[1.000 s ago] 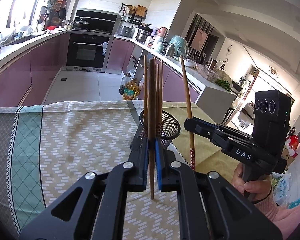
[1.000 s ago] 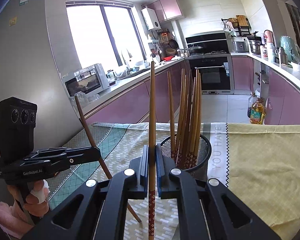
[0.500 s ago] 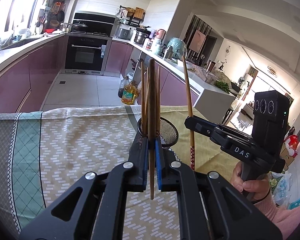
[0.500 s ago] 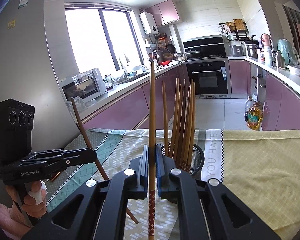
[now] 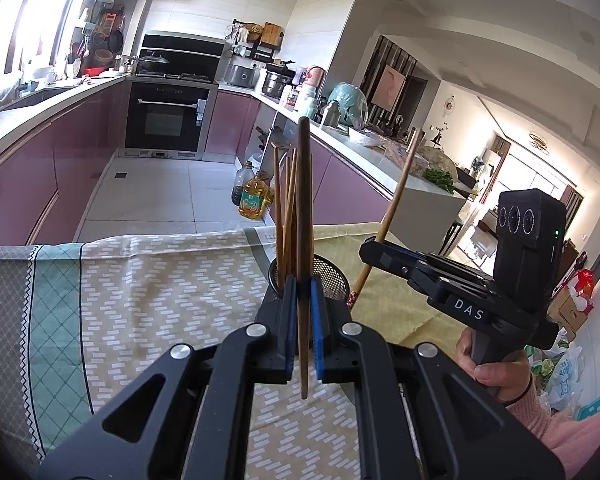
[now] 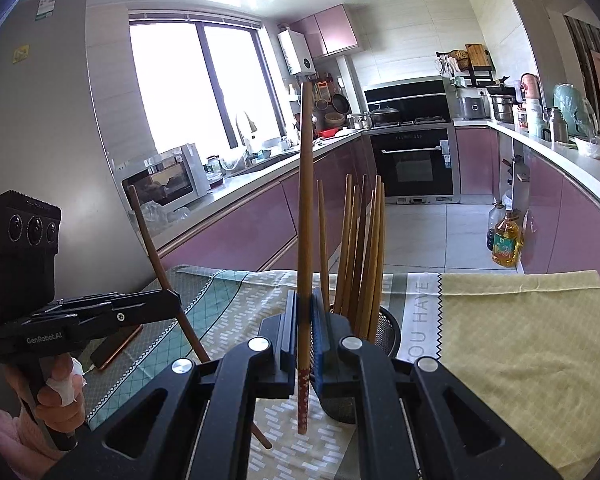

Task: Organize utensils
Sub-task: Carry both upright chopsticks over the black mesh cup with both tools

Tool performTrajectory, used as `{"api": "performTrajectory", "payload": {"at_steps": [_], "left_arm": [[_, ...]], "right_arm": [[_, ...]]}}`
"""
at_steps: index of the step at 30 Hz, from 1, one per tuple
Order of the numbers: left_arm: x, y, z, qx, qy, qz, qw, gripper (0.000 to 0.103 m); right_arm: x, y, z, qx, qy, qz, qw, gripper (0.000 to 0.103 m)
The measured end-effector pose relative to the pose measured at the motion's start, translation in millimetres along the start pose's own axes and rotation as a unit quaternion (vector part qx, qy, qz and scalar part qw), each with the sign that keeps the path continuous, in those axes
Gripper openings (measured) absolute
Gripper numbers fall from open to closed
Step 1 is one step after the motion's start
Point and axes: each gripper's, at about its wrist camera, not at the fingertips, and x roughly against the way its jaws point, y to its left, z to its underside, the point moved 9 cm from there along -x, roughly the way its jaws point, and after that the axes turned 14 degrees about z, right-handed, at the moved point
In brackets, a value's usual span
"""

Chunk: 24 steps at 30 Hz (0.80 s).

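My left gripper is shut on a dark brown chopstick, held upright just in front of the black mesh holder. My right gripper is shut on a lighter chopstick with a red patterned end, held upright beside the mesh holder, which holds several wooden chopsticks. In the left wrist view the right gripper stands to the right of the holder. In the right wrist view the left gripper is at the left with its chopstick tilted.
The table carries a green and yellow patterned cloth. A phone with an orange edge lies on it at the left. Purple kitchen counters, an oven and oil bottles on the floor stand beyond the table.
Both grippers have risen and drawn closer to the holder, each still holding its chopstick. The right gripper's chopstick now looks tilted in the left wrist view.
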Motion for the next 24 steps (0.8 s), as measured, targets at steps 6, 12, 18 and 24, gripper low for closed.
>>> {"api": "performTrajectory", "payload": {"at_steps": [6,12,18,24], "left_arm": [[0.3,-2.3,-9.1,-0.006,-0.004,0.000,1.0000,0.007],[3.5,-5.1,-20.6,-0.012,-0.012,0.001,0.9998,0.007],[8.1,-8.9,-36.7,-0.022,-0.027,0.004,0.9994,0.007],[14.1,-14.3,-53.2,-0.029,-0.041,0.007,0.9987,0.007]], "right_arm": [[4.2,-0.6,-6.5,0.002,-0.008,-0.001,1.000,0.006],[8.7,-1.8,-11.7,0.005,-0.017,0.000,1.000,0.006],[12.9,-4.9,-17.6,0.006,-0.027,0.004,1.000,0.006],[16.1,-6.5,-28.3,0.010,-0.039,0.009,0.999,0.006]]}}
